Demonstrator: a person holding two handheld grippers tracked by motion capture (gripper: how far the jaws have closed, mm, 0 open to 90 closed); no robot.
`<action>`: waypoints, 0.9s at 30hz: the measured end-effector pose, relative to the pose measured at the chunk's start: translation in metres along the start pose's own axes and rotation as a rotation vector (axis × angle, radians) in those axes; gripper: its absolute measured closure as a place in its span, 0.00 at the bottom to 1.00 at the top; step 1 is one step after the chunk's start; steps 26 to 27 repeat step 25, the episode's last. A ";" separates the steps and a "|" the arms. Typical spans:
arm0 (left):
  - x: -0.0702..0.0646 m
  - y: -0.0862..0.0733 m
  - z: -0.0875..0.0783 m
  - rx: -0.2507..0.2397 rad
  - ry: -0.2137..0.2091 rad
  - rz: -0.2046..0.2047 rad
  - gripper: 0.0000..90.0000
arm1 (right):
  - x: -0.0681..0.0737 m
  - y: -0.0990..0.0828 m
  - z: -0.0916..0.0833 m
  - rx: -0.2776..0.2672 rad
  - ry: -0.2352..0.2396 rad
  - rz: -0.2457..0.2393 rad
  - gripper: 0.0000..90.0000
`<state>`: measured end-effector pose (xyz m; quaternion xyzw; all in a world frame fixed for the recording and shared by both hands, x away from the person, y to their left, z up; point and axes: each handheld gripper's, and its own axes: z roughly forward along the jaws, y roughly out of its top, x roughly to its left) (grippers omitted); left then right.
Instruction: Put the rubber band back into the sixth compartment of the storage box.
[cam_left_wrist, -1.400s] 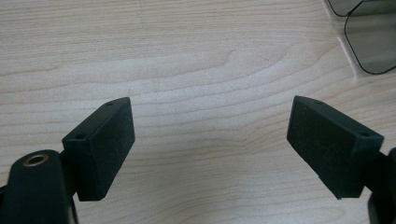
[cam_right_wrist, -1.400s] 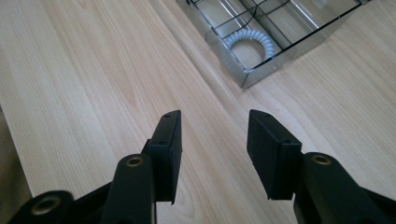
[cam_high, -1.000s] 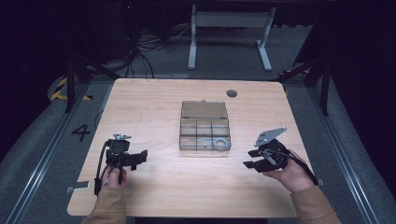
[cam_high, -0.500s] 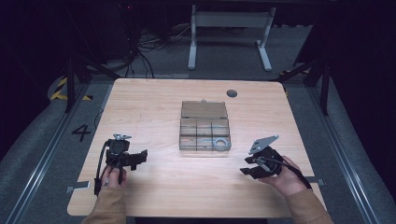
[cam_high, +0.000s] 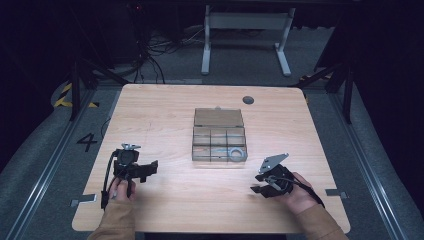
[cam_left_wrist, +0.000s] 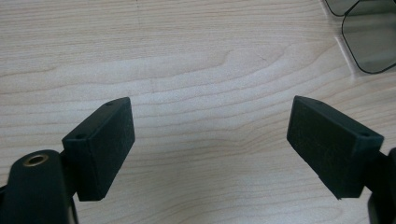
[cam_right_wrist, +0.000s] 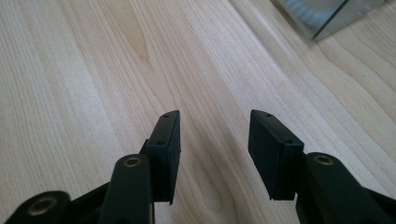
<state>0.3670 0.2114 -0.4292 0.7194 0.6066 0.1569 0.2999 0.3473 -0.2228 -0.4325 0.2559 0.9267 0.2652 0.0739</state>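
The clear plastic compartment box (cam_high: 219, 141) sits mid-table on the pale wooden tabletop (cam_high: 165, 110), its lid laid back, with a grey metal ring (cam_high: 236, 154) in its near right compartment. Nothing has been picked up yet: judging by the layout, the work on the box is at its very start. The left gripper (cam_high: 150, 170) rests near the table's near left edge, jaws spread wide over bare wood, holding nothing. The right gripper (cam_high: 257, 186) lies just short of the box's near right corner, jaws partly apart and empty. The only legible writing is a black "4" (cam_high: 87, 142) marked on the grey floor left of the table; no brand names can be read
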 end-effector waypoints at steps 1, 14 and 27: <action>0.000 0.000 0.000 0.000 0.000 0.000 0.18 | 0.001 0.000 0.001 0.000 -0.003 -0.004 0.61; 0.001 0.000 -0.001 -0.001 -0.001 0.002 0.18 | 0.013 -0.002 0.013 0.000 -0.021 -0.070 0.60; 0.001 0.000 -0.001 -0.003 -0.001 0.002 0.18 | 0.015 -0.002 0.015 -0.016 -0.019 -0.072 0.58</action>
